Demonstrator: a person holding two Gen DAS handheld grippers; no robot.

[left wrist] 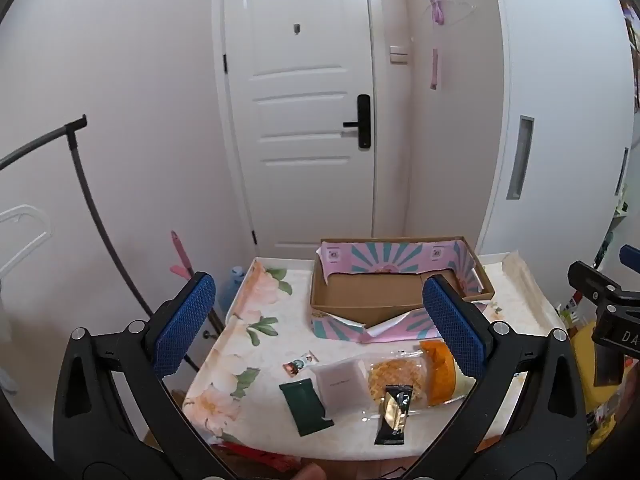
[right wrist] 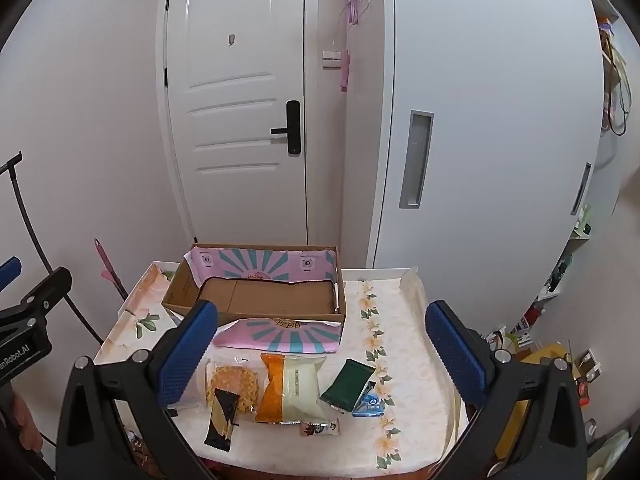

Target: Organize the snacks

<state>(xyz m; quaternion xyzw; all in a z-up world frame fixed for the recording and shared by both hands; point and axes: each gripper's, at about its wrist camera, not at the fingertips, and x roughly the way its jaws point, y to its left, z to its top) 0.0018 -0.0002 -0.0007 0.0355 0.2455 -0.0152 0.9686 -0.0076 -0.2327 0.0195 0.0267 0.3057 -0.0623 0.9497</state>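
Observation:
Several snack packets lie along the near side of a table under a floral cloth: a dark green packet, a white packet, a clear waffle pack, an orange-and-white bag, a black-and-gold bar and a small printed packet. Behind them stands an empty cardboard box with pink sunburst flaps. My left gripper hovers open above them, holding nothing. My right gripper is also open and empty over the orange-and-white bag, green packet and a blue packet.
A white door and white cabinet rise behind the table. A black curved rack stands left of it. Cluttered items sit on the floor to the right. The table has a raised white rim.

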